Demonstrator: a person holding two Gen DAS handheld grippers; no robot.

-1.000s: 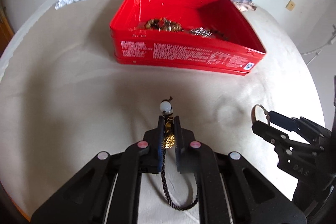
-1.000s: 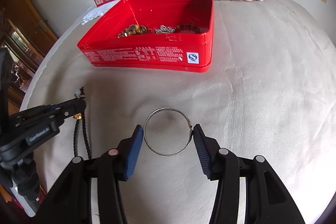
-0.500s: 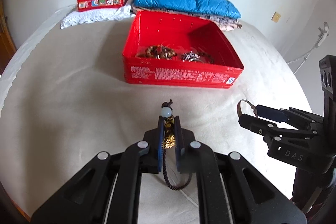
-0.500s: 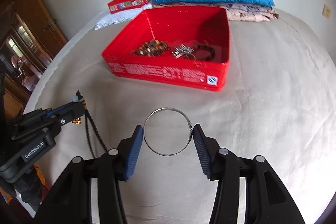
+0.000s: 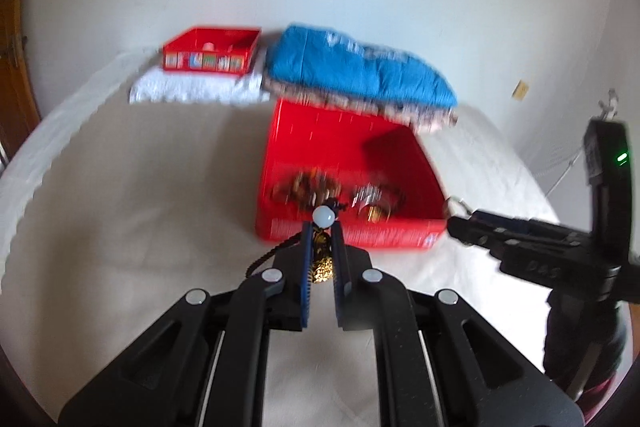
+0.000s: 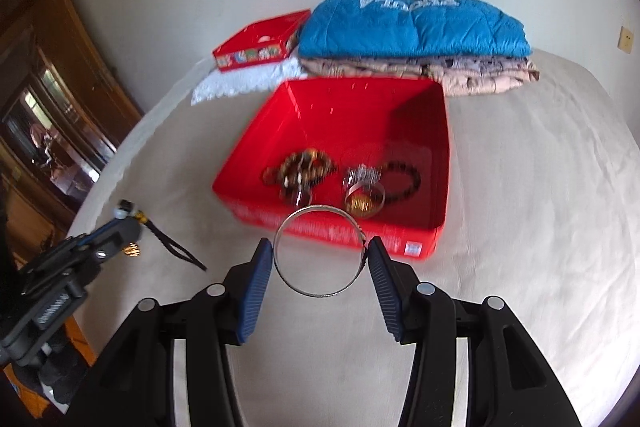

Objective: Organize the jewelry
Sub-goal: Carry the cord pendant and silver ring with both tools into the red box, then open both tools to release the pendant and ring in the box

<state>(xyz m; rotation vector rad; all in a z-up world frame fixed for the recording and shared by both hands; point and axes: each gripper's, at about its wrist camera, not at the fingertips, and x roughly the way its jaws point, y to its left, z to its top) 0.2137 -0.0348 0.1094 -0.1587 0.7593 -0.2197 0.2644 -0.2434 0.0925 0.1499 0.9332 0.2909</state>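
Left tool clenched on corded pendant; right tool grasping bangle across its width. Both airborne, red tin dead ahead, right nearer.

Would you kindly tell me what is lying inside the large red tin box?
Inside the large red tin box lie brown beaded bracelets, a silver sparkly piece, a gold-lined bangle and a dark beaded bracelet. Anything beneath them is hidden.
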